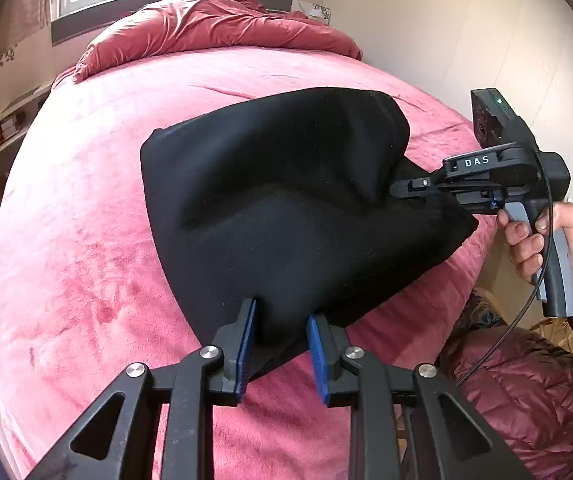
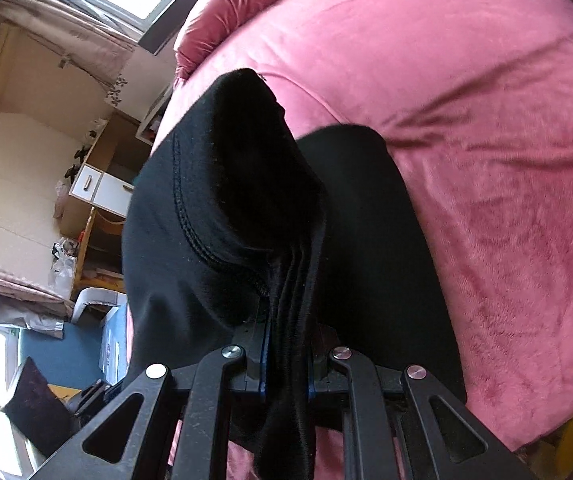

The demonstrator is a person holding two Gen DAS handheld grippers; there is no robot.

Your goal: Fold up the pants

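Note:
The black pants are bunched in a folded bundle held above the pink bed. My left gripper has its blue-padded fingers closed on the near corner of the pants. My right gripper shows at the right in the left wrist view, held by a hand, shut on the far right edge of the pants. In the right wrist view the pants fill the centre and several fabric layers are pinched between the right gripper's fingers.
A crumpled red duvet lies at the head of the bed. A white nightstand stands left of the bed. The bed's right edge runs by a beige wall. A desk and clutter stand beyond the bed.

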